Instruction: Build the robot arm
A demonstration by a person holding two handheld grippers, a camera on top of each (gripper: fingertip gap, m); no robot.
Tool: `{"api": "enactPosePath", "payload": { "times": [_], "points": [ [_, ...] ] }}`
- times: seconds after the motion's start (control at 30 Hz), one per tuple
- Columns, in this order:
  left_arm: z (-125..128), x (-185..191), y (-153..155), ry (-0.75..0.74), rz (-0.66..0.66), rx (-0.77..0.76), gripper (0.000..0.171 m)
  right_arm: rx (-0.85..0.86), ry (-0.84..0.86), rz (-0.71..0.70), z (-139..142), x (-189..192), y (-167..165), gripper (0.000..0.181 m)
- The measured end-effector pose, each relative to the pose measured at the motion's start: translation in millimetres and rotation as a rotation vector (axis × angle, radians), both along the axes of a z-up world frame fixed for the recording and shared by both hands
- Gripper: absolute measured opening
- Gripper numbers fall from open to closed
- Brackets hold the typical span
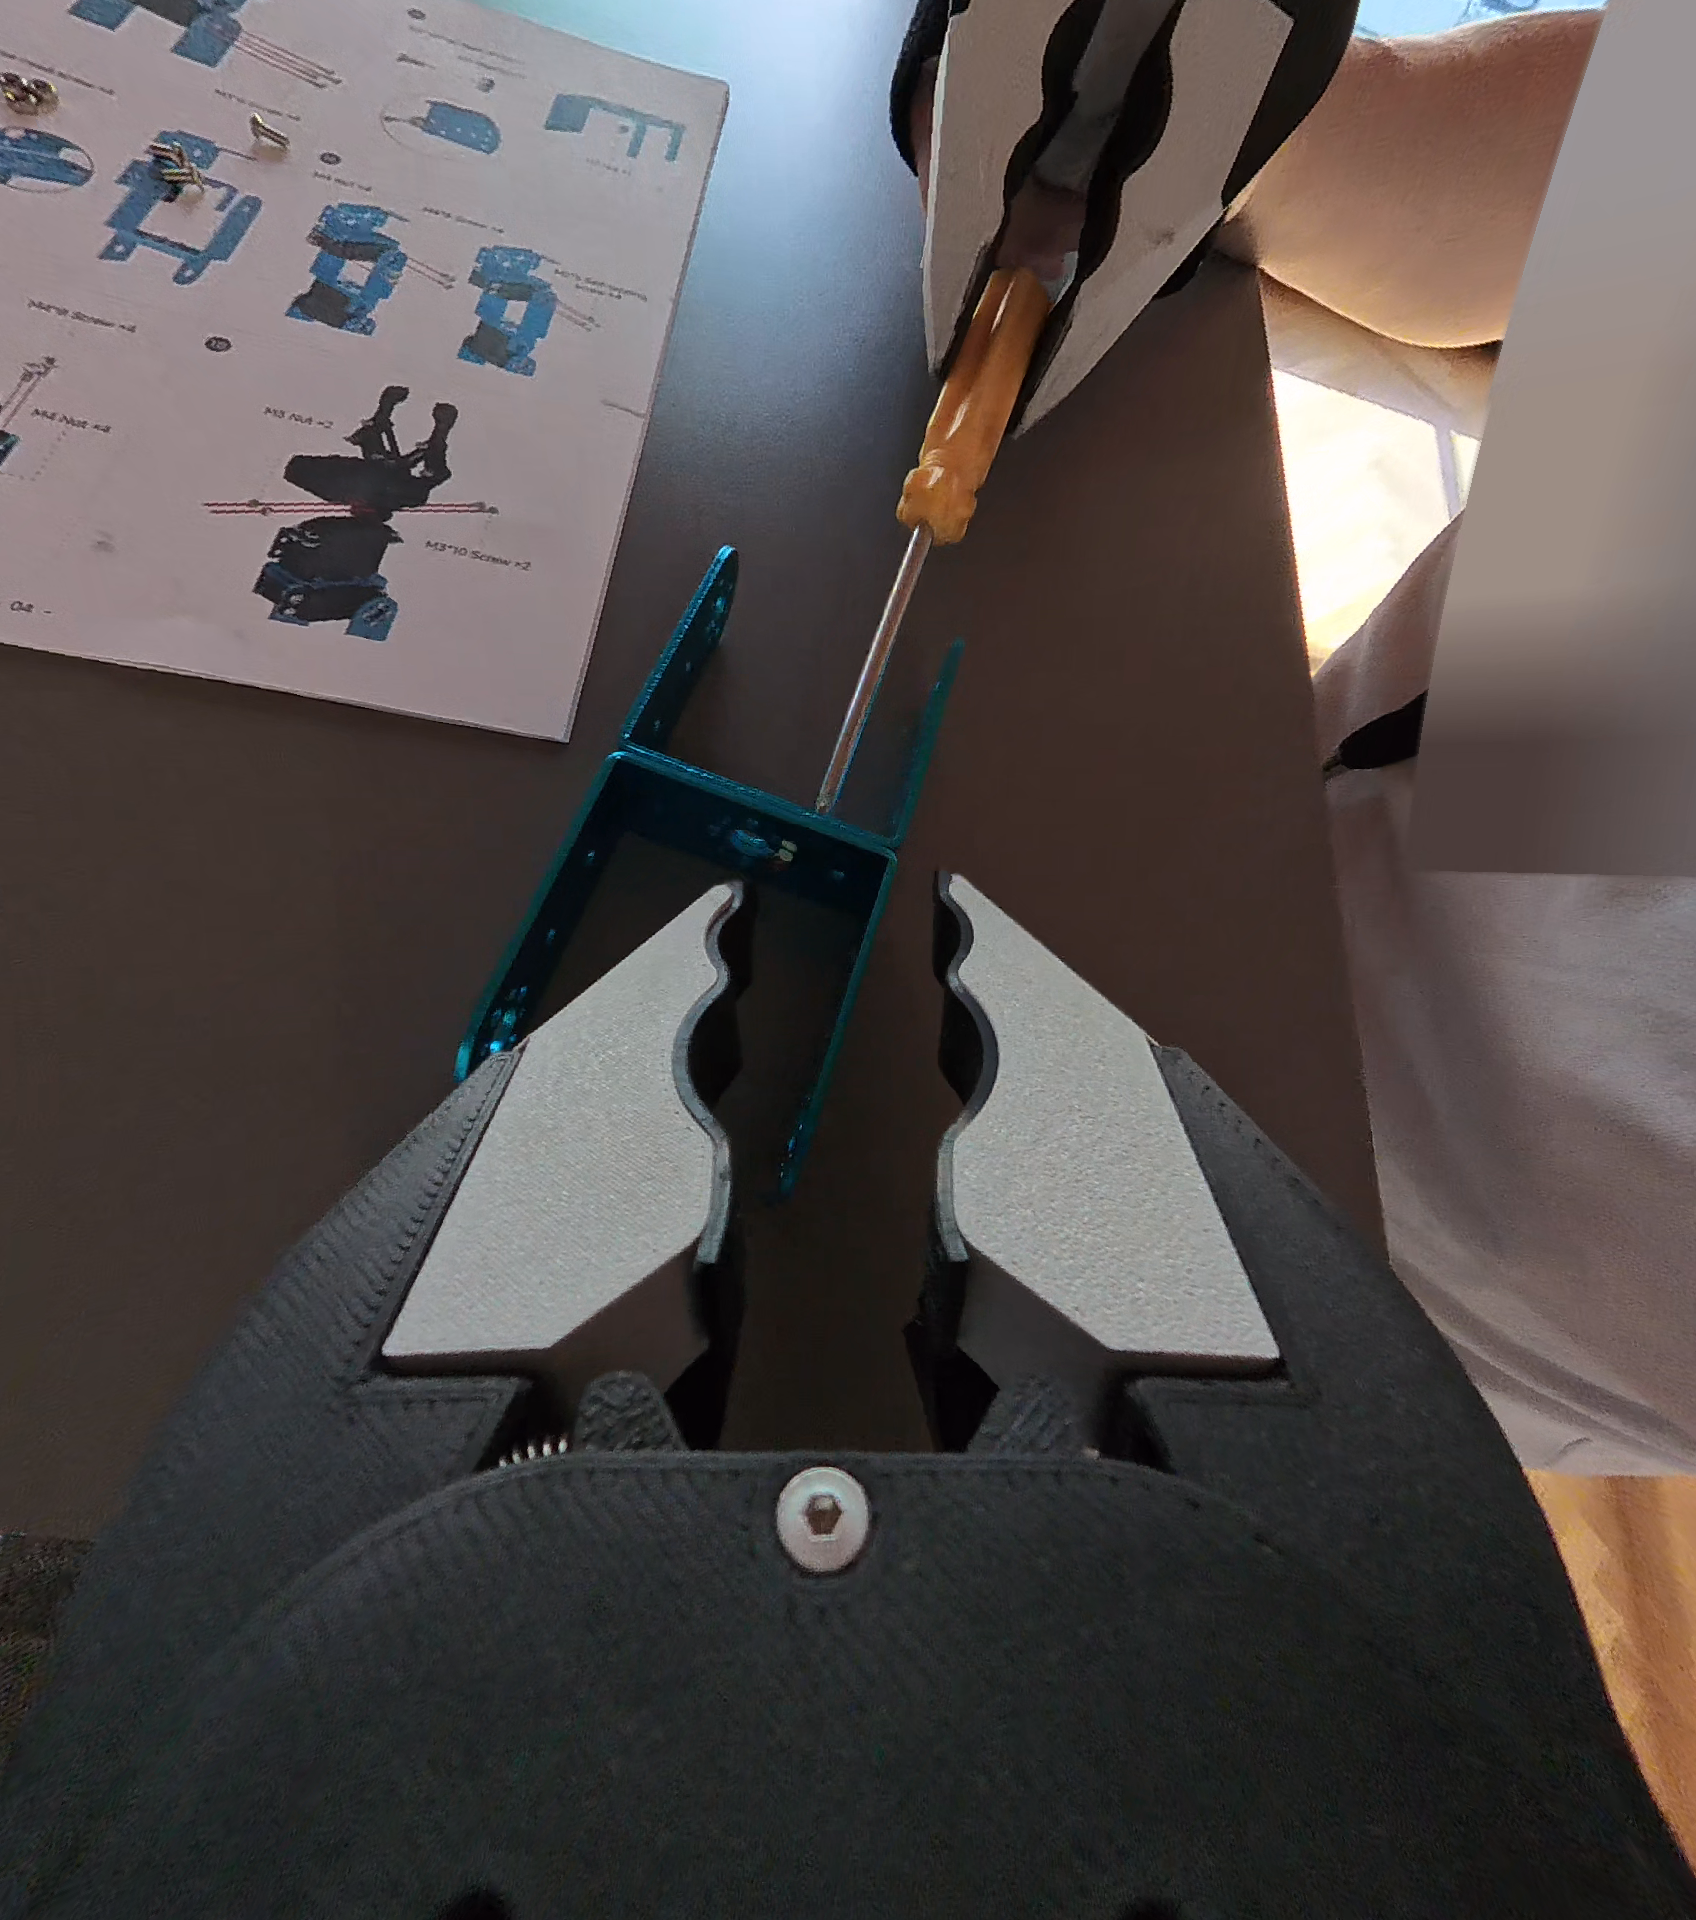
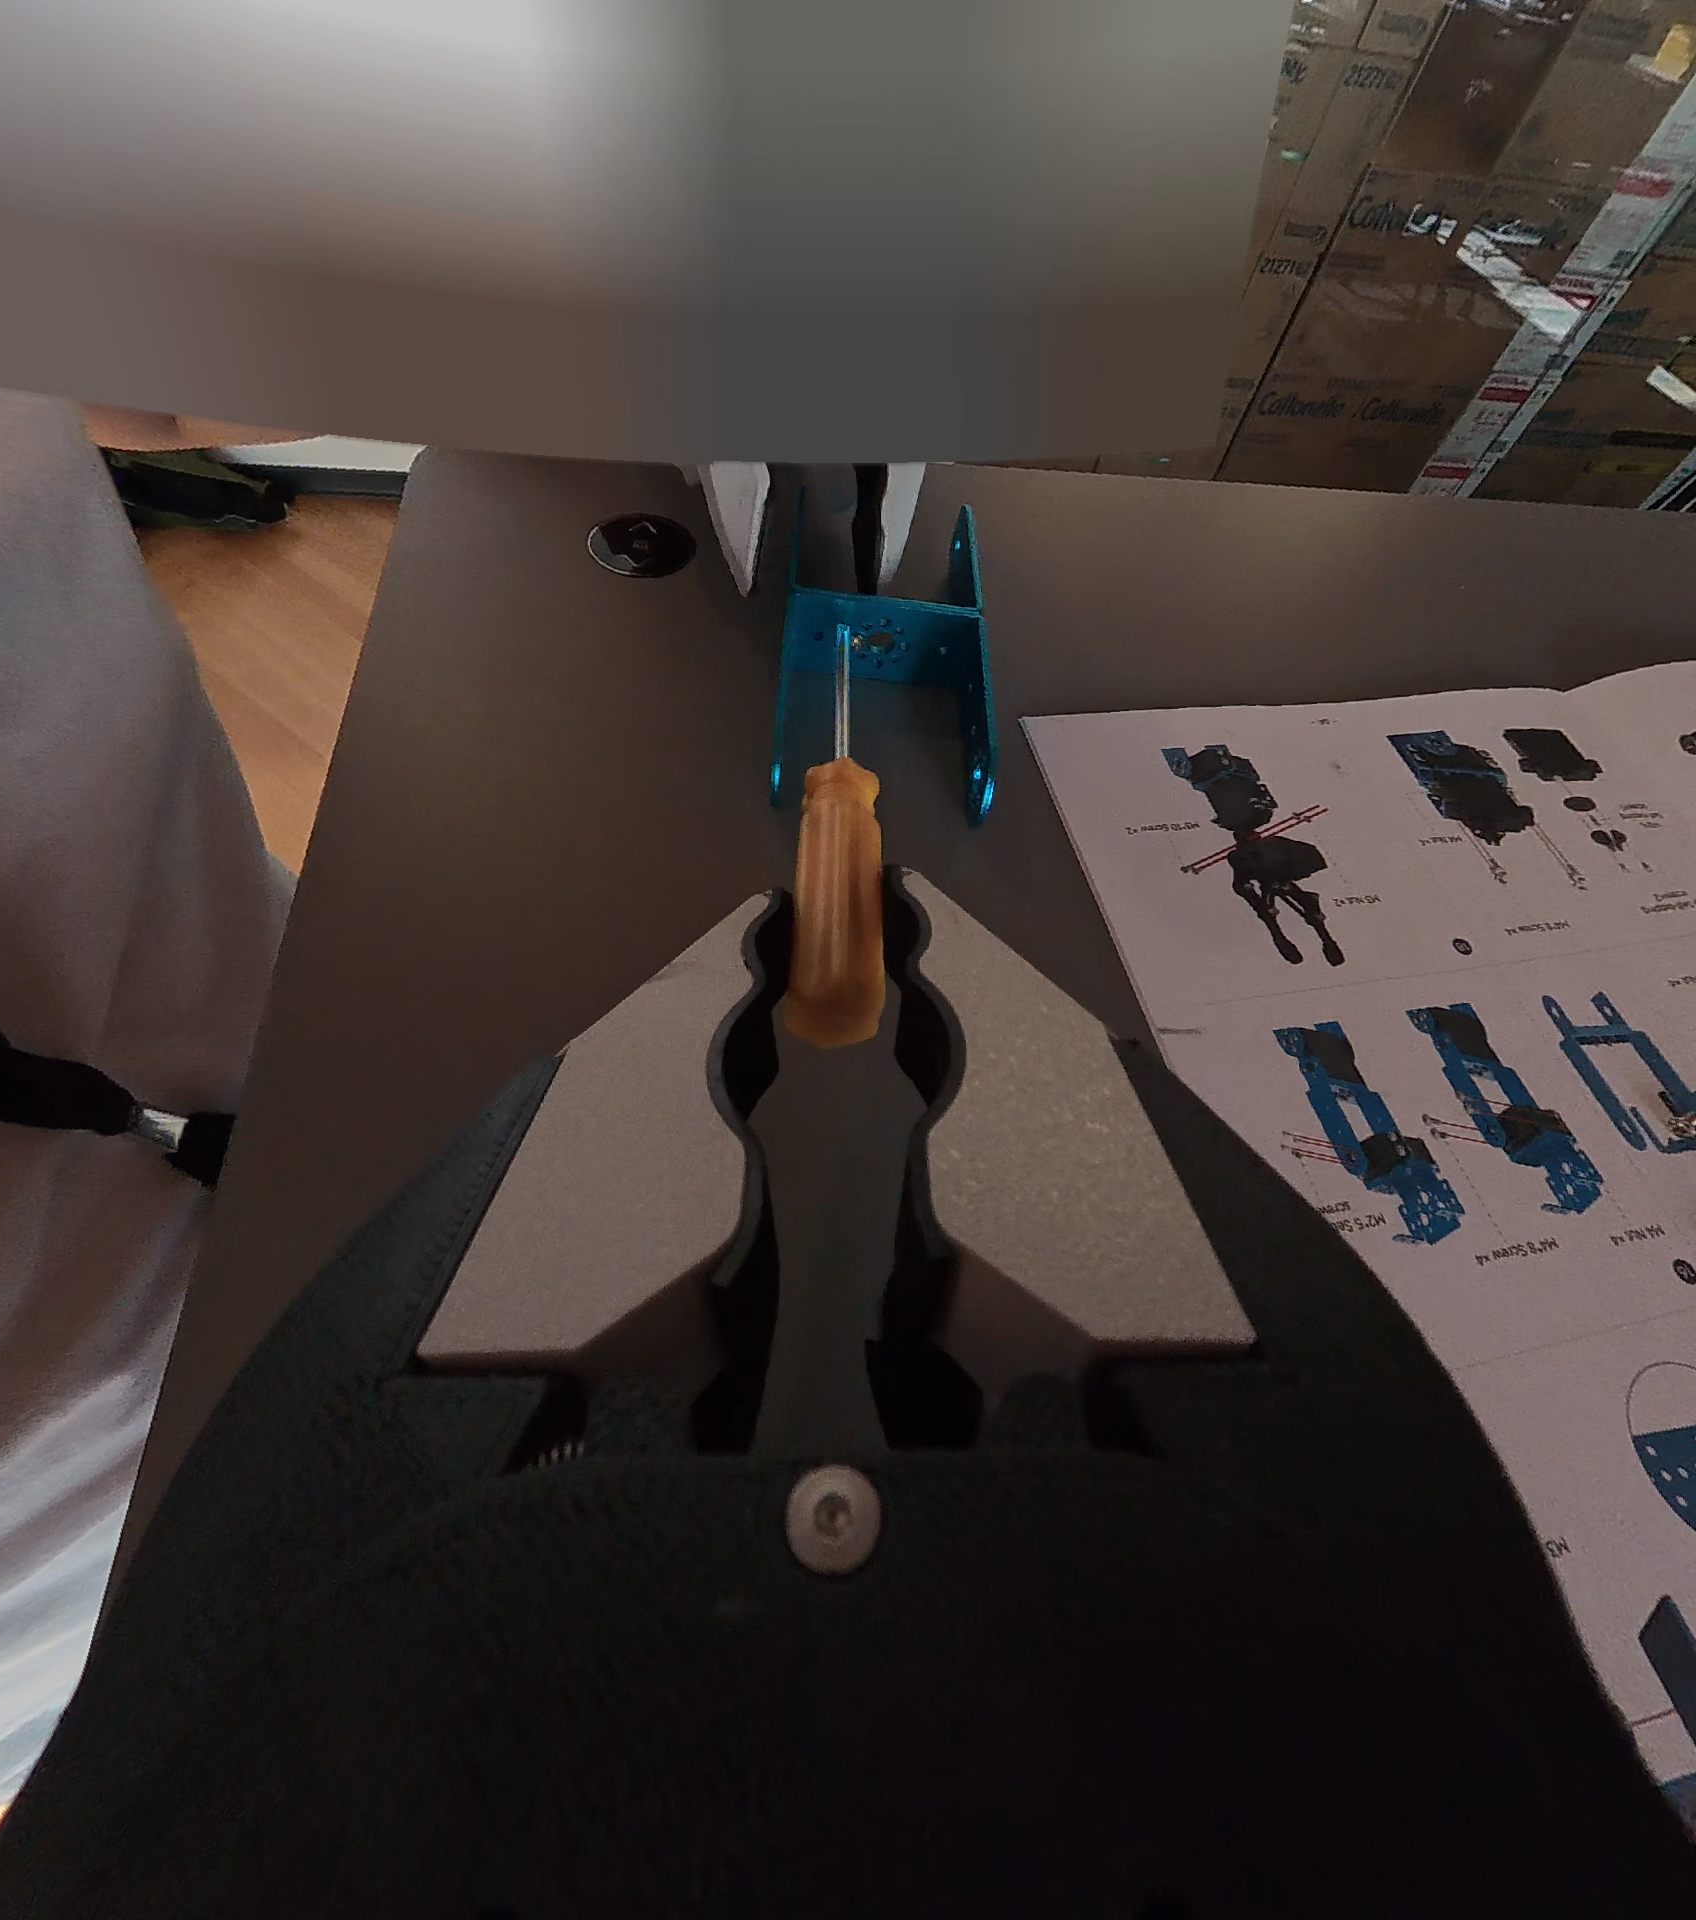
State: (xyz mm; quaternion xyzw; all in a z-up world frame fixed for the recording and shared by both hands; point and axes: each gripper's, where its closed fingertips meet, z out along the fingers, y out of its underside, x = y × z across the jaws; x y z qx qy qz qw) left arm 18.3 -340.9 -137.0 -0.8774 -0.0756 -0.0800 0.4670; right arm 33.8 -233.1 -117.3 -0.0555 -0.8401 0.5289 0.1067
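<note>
1. Standing on the dark table (image 1: 200, 935), the blue metal bracket (image 1: 719, 831) is empty inside.
2. Left gripper (image 1: 839, 904) straddles one bracket wall, fingers apart.
3. Right gripper (image 2: 833, 883) clamps the orange-handled screwdriver (image 2: 833, 914), tip against the bracket's crosspiece.

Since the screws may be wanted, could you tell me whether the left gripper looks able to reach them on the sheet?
Probably yes: the screws lie uncovered on the sheet, but the left gripper straddles a bracket wall with open jaws.

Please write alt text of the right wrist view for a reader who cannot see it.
The right tongs grip an amber-handled screwdriver, its tip against a blue metal bracket on a dark table. A printed instruction sheet lies to the right.
</note>
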Motion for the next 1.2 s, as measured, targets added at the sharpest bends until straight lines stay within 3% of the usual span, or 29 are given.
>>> {"api": "enactPosePath", "payload": {
  "times": [0.37, 0.7, 1.2],
  "points": [
    [6.6, -8.9, -5.6, -0.1, -0.061, 0.067, 0.028, 0.008, -0.016, -0.013, -1.8, -4.5, 2.9, 0.016],
    [-2.0, -19.9, -4.9, 0.048, -0.119, -0.027, 0.017, 0.014, -0.019, -0.004, -2.6, -5.2, 1.5, 0.017],
    [-8.2, -13.7, 2.2, 0.027, -0.218, -0.063, 0.007, 0.013, -0.018, 0.005, -2.3, -5.1, 0.1, 0.017]
  ]
}}
